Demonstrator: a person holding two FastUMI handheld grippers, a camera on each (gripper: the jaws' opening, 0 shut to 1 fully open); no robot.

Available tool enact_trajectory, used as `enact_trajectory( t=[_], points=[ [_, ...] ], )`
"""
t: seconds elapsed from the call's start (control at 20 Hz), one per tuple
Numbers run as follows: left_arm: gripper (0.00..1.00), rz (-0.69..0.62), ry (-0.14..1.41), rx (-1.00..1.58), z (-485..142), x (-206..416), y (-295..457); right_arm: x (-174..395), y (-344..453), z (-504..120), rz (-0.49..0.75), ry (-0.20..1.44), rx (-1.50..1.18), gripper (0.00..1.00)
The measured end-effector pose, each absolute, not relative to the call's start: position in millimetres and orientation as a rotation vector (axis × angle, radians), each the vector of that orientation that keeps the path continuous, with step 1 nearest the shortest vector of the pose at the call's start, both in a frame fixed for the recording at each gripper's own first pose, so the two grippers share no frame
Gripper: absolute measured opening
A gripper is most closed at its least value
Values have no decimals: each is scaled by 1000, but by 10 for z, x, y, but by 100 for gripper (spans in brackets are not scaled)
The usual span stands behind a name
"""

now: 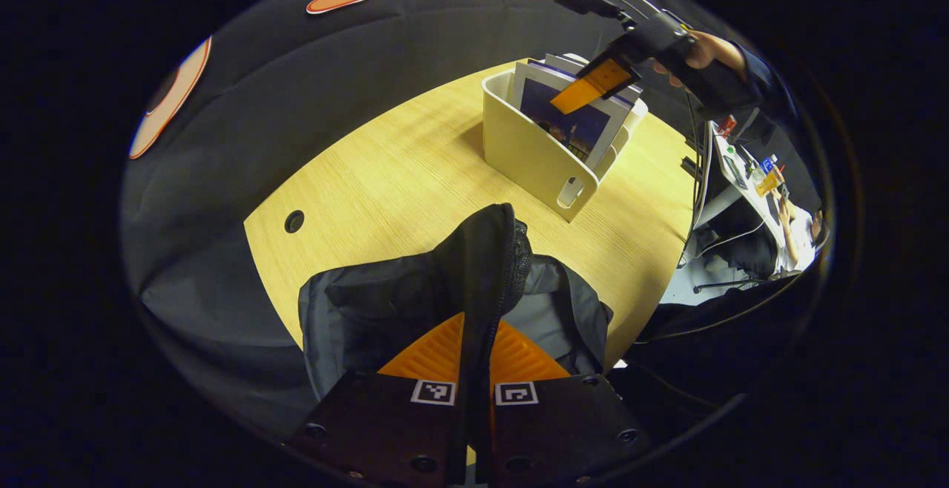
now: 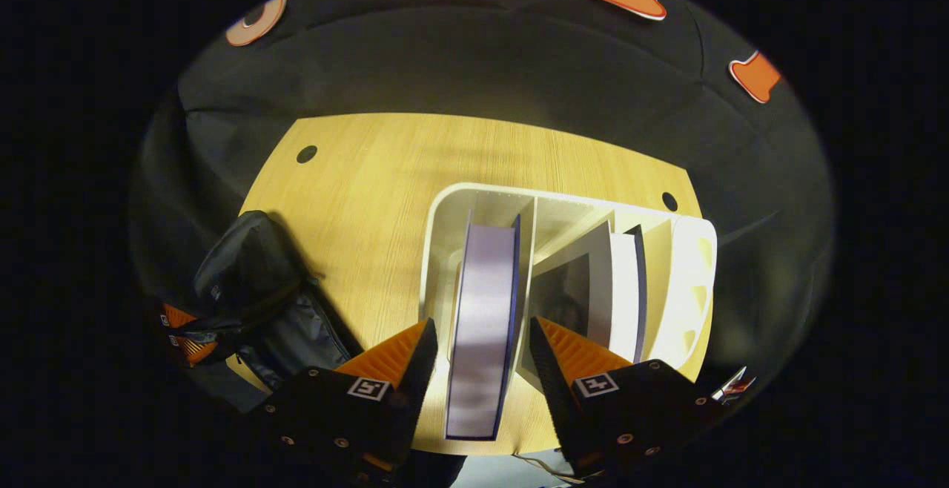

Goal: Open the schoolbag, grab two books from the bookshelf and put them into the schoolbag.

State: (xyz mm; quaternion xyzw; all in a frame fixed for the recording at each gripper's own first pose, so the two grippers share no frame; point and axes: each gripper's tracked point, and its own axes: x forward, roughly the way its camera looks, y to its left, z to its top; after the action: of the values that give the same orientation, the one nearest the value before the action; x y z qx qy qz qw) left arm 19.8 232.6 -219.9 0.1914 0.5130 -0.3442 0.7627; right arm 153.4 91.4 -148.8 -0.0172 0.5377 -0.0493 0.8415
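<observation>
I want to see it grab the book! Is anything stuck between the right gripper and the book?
Nothing visible. The right gripper is open with its fingers either side of the upright book in the bookshelf.

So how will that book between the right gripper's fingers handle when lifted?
The book looks thick, so probably stiff and fairly heavy. Its smooth cover may slip. The right gripper straddles it with its jaws open, and the rack could tip.

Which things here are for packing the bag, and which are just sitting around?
For the job:
- schoolbag, its edge pinched by the left gripper
- white bookshelf
- book between the open fingers of the right gripper
- more books

Just around:
- wooden table
- cable holes
- cluttered desk
</observation>
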Motion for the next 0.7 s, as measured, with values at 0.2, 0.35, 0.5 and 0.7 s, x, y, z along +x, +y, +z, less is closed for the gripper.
enact_trajectory(
  t=[0.2,0.35,0.5,0.7],
  points=[
    [6,-745,1132,387,-2260,182,2315,1541,940,-1524,-119,1189,21,49],
    [6,-740,1132,382,-2270,175,2301,1465,997,-1465,-128,1207,50,37],
    [6,-739,1136,372,-2269,147,2288,1317,1031,-1360,-107,1191,56,35],
    [6,-746,1138,380,-2276,84,2321,933,1036,-1214,-81,1166,60,34]
  ],
)
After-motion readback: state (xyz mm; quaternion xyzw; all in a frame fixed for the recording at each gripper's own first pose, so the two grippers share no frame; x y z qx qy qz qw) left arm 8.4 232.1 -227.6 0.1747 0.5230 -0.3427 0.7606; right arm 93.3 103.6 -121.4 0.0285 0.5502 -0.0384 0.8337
